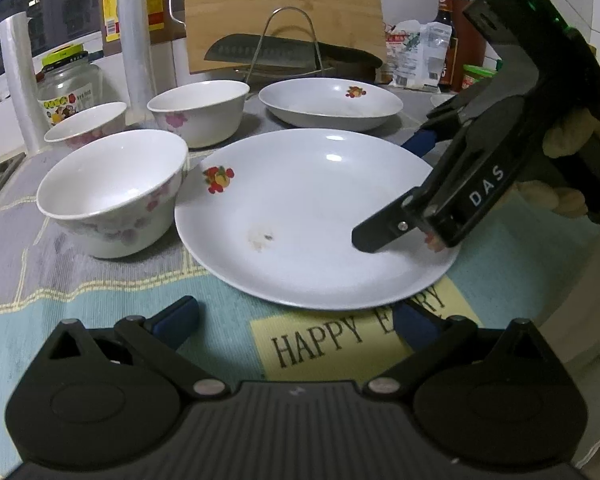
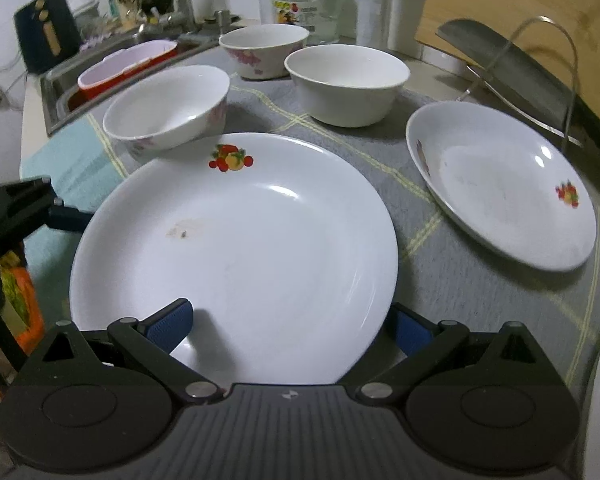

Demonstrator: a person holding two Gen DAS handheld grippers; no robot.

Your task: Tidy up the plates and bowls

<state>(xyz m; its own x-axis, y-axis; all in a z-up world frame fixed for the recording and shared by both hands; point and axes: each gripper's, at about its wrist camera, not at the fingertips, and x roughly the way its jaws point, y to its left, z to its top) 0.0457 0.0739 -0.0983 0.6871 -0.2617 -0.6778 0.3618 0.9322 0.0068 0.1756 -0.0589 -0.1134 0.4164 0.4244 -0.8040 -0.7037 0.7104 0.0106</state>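
Left wrist view: left gripper (image 1: 296, 320) spread wide, nothing between its blue pads, hovering over the mat (image 1: 100, 320) at the near rim of the big plate (image 1: 300, 216). Right gripper (image 1: 416, 220) comes in from the right with a gloved hand (image 1: 568, 168) on it — one finger lies over the plate's right rim; the other is hidden, so contact can't be confirmed here. Three bowls (image 1: 112, 196) sit left and behind, a second plate (image 1: 332, 102) further back, cutting board (image 1: 280, 12) against the wall. Right wrist view: right gripper (image 2: 288, 324) wide apart, the big plate's (image 2: 236, 256) near edge between its pads; left pad (image 2: 168, 324) over the plate, right pad at the rim, grip not closed. Only this view shows the sink (image 2: 60, 96) with a red tub (image 2: 124, 66) and the left gripper (image 2: 16, 208) at the left edge.
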